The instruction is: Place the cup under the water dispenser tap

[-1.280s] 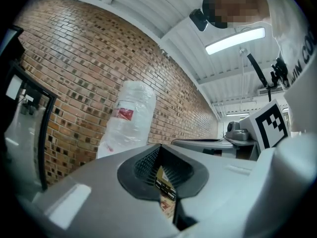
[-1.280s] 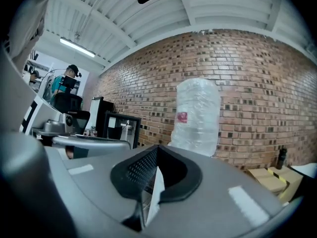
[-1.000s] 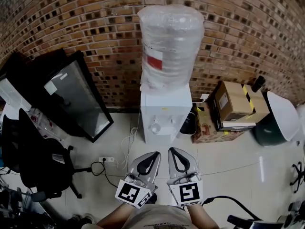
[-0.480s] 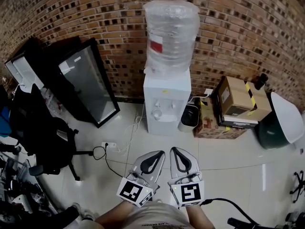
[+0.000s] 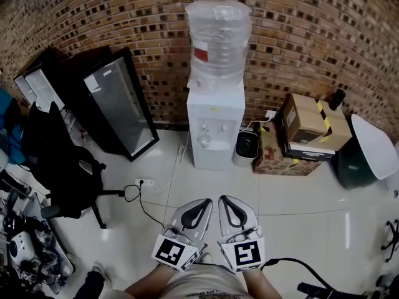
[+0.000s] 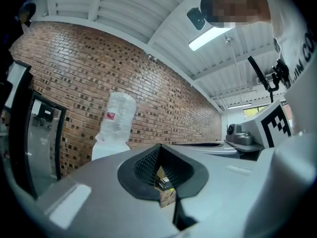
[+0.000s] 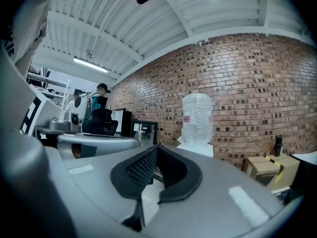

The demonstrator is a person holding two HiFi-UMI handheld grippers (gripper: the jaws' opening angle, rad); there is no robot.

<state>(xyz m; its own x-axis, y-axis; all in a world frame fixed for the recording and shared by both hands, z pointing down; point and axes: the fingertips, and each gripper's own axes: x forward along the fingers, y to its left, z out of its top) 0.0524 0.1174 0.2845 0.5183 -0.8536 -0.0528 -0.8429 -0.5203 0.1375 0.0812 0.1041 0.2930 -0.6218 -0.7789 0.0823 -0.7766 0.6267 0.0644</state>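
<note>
A white water dispenser [image 5: 215, 126] with a clear bottle [image 5: 218, 39] on top stands against the brick wall. A small pale round thing [image 5: 204, 140] sits in its tap recess; whether it is a cup I cannot tell. My left gripper [image 5: 204, 202] and right gripper [image 5: 225, 200] are side by side low in the head view, pointing at the dispenser from well back over the tiled floor. Both are shut with nothing in them. The left gripper view shows its jaws [image 6: 160, 148] together, the dispenser [image 6: 111, 133] beyond. The right gripper [image 7: 157, 148] faces the dispenser [image 7: 196, 128] too.
A black glass-door cabinet [image 5: 118, 108] leans on the wall to the left, with a black office chair [image 5: 62, 173] nearer. A power strip and cable [image 5: 143, 184] lie on the floor. A small black bin [image 5: 247, 147] and cardboard boxes [image 5: 308, 129] stand right of the dispenser.
The dispenser now looks smaller and farther from the gripper tips, with more floor between them. Both grippers stayed side by side and shut.
</note>
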